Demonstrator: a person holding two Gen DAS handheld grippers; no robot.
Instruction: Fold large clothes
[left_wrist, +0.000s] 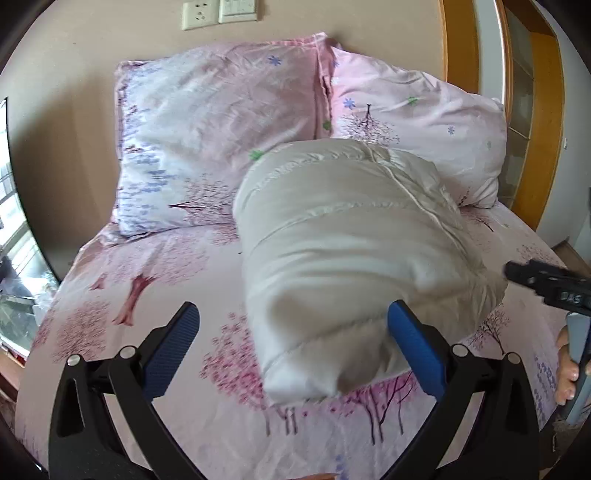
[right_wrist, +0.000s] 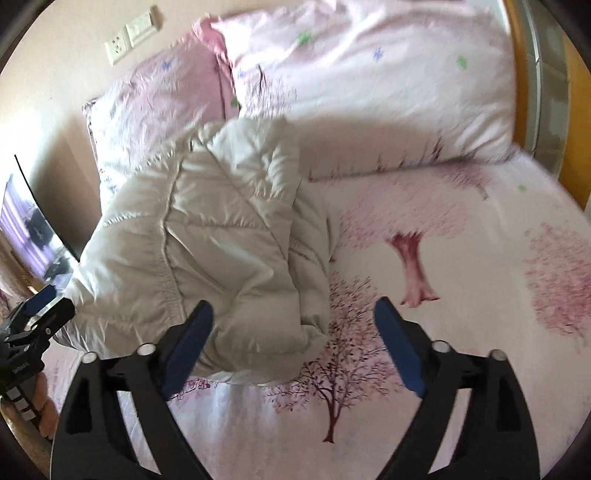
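Note:
A cream quilted puffer jacket (left_wrist: 351, 251) lies folded into a thick bundle on the pink tree-print bed sheet (left_wrist: 155, 280). My left gripper (left_wrist: 293, 314) is open, its jaws wide apart at the bundle's near end, holding nothing. In the right wrist view the same jacket (right_wrist: 221, 236) sits left of centre. My right gripper (right_wrist: 293, 314) is open and empty, its left finger (right_wrist: 192, 339) in front of the jacket's near edge. Each gripper shows at the edge of the other's view: the right one (left_wrist: 546, 288) and the left one (right_wrist: 37, 317).
Two pink pillows (left_wrist: 207, 136) (left_wrist: 424, 122) lean against the wall at the head of the bed. A wooden frame (left_wrist: 543, 110) stands at the right. Wall sockets (left_wrist: 218, 13) are above the pillows. A window (left_wrist: 14, 229) is at the left.

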